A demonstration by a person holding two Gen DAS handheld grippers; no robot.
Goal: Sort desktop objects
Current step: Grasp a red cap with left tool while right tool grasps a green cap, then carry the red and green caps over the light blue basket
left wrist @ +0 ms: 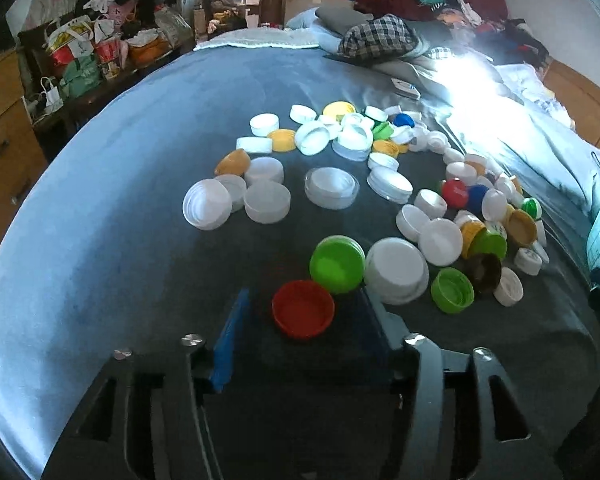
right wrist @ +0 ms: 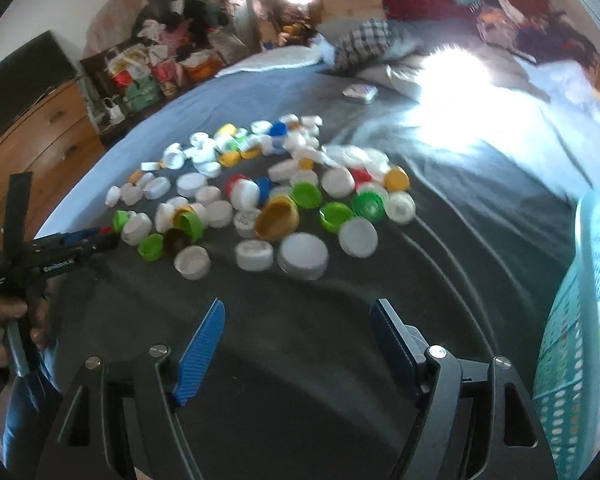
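Many plastic bottle caps, mostly white with some green, yellow, blue and red, lie scattered on a dark grey bedsheet (left wrist: pixel 100 240). In the left wrist view my left gripper (left wrist: pixel 304 316) is open, its blue fingers either side of a red cap (left wrist: pixel 303 314) lying open side up; I cannot tell if they touch it. A green cap (left wrist: pixel 337 264) and a large white cap (left wrist: pixel 396 270) lie just beyond. My right gripper (right wrist: pixel 298 320) is open and empty, short of the cap pile (right wrist: pixel 260 200). The left gripper (right wrist: pixel 96 236) also shows in the right wrist view.
A teal perforated basket (right wrist: pixel 568 340) holding a few caps stands at the right edge. Pillows and a plaid cloth (left wrist: pixel 376 38) lie at the bed's far end. A small white box (right wrist: pixel 360 93) lies beyond the caps. A wooden dresser (right wrist: pixel 32 136) stands left.
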